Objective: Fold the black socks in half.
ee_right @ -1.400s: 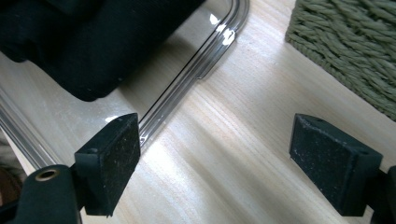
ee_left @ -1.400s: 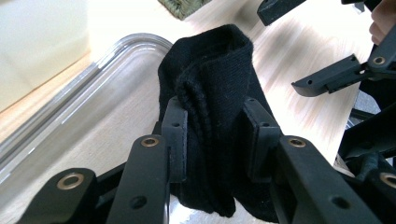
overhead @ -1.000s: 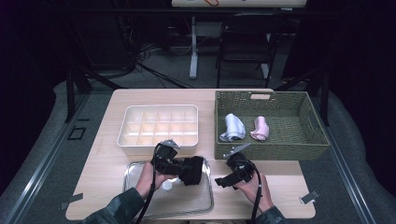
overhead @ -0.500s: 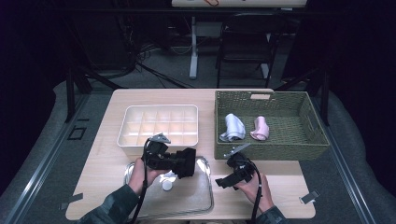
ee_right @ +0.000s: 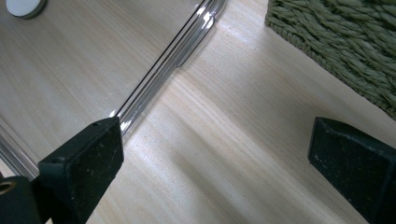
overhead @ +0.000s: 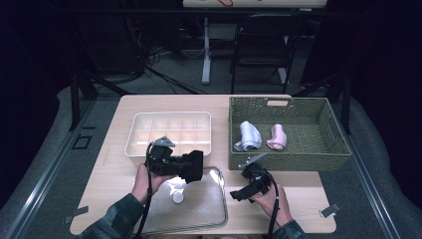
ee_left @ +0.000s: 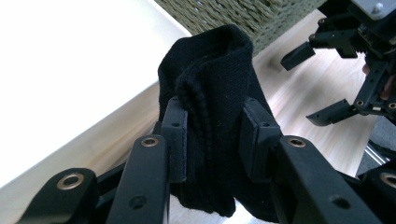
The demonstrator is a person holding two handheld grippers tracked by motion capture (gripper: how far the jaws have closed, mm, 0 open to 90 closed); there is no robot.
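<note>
A dim room seen from above, lit mainly over a pale wooden counter (overhead: 308,199) with rounded corners. The floor (overhead: 89,104) is grey and falls into deep shadow towards the back and both sides, where the walls cannot be made out. Behind the counter stands a dark chair (overhead: 261,55), and beside it a white post on a foot (overhead: 206,55). Black cables (overhead: 154,64) tangle on the floor to the left. A metal rail (overhead: 45,169) runs along the floor at the left.

A light wooden table (overhead: 303,199) bears a white compartment tray (overhead: 171,130), a green woven basket (overhead: 293,159) beside it, and a shiny metal tray (overhead: 209,211) at the near edge.
</note>
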